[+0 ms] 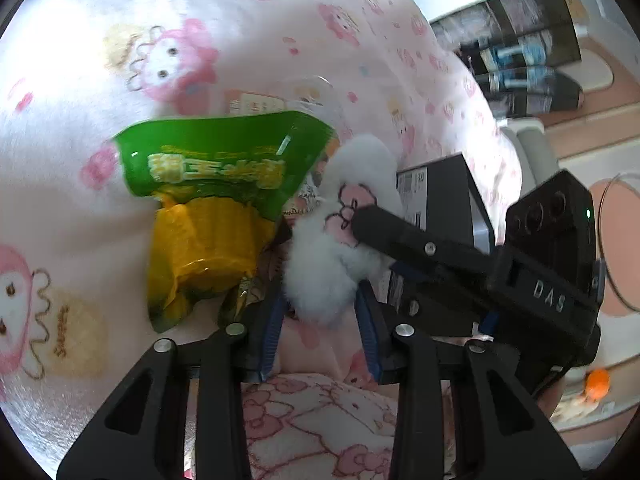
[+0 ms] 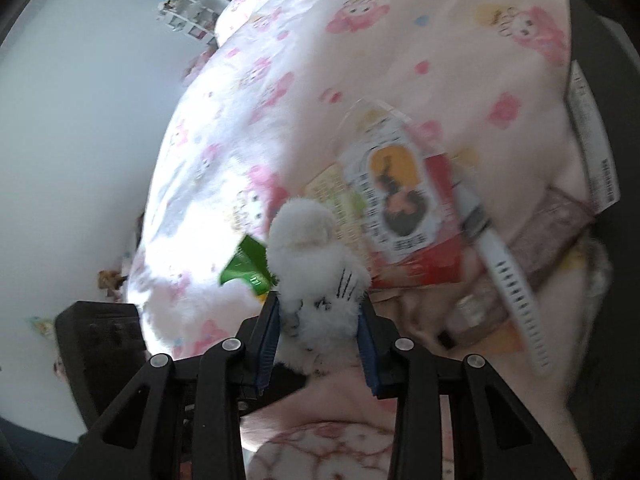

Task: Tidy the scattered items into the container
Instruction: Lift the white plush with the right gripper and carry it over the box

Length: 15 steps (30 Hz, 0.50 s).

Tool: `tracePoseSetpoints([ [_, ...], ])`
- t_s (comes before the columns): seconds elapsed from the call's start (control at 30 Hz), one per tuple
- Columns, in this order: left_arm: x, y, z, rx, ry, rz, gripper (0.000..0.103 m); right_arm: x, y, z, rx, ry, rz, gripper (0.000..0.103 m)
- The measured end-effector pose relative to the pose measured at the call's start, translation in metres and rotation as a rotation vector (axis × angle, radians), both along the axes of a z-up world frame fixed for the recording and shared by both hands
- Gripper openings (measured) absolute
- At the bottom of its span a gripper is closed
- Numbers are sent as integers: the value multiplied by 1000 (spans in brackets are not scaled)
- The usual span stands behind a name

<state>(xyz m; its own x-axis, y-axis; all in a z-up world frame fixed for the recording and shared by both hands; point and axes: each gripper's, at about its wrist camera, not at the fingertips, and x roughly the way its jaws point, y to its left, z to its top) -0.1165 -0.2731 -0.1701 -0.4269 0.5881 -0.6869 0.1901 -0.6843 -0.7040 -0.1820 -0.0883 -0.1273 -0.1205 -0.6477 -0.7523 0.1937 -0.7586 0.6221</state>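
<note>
Both fisheye views are blurred at the edges, and the printed text on every package is illegible. One white plush toy (image 1: 340,232), fluffy with pink paw marks outlined in black, sits between the blue pads of both tools: the left gripper (image 1: 320,320) is closed on its lower end, and the right gripper (image 2: 318,328) clamps the same toy, its black arm crossing the left view from the right. The toy hides part of what lies behind it. One crinkled foil snack bag (image 1: 208,200), green above and yellow below, lies on the bedsheet (image 1: 80,60), a soft white cloth printed with pink cartoon figures; only a green corner shows in the right view. One flat red carton (image 2: 404,216) bearing a portrait label lies just beyond the toy, beside one white perforated strap (image 2: 516,292) whose far end is smeared. One black box (image 1: 440,200), the container, stands to the right, largely hidden by the right tool and cut off at the frame edge.
</note>
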Motion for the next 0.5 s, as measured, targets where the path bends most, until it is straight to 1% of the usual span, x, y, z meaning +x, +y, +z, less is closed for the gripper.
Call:
tracePoseSetpoints([
  [0.03, 3, -3, -2, 8, -2, 16, 22, 2, -2, 1, 10, 9, 10, 32],
  [0.07, 5, -5, -4, 5, -6, 27, 19, 4, -4, 0, 16, 14, 20, 32],
  [0.17, 12, -9, -8, -2, -14, 37, 15, 8, -9, -6, 21, -8, 61, 33],
  [0.27, 18, -18, -11, -24, -36, 46, 14, 11, -12, -13, 82, -25, 110, 33],
  [0.3, 20, -22, -12, -20, -39, 47, 14, 15, -11, -14, 122, -17, 132, 33],
  [0.37, 23, -30, -13, -21, -46, 65, 14, 19, -6, -14, 168, 2, 153, 33],
  [0.43, 22, -35, -16, -30, -53, 80, 14, 18, -5, -15, 180, 15, 155, 34],
  [0.5, 21, -37, -17, -44, -58, 81, 14, 15, -3, -17, 170, 13, 151, 34],
])
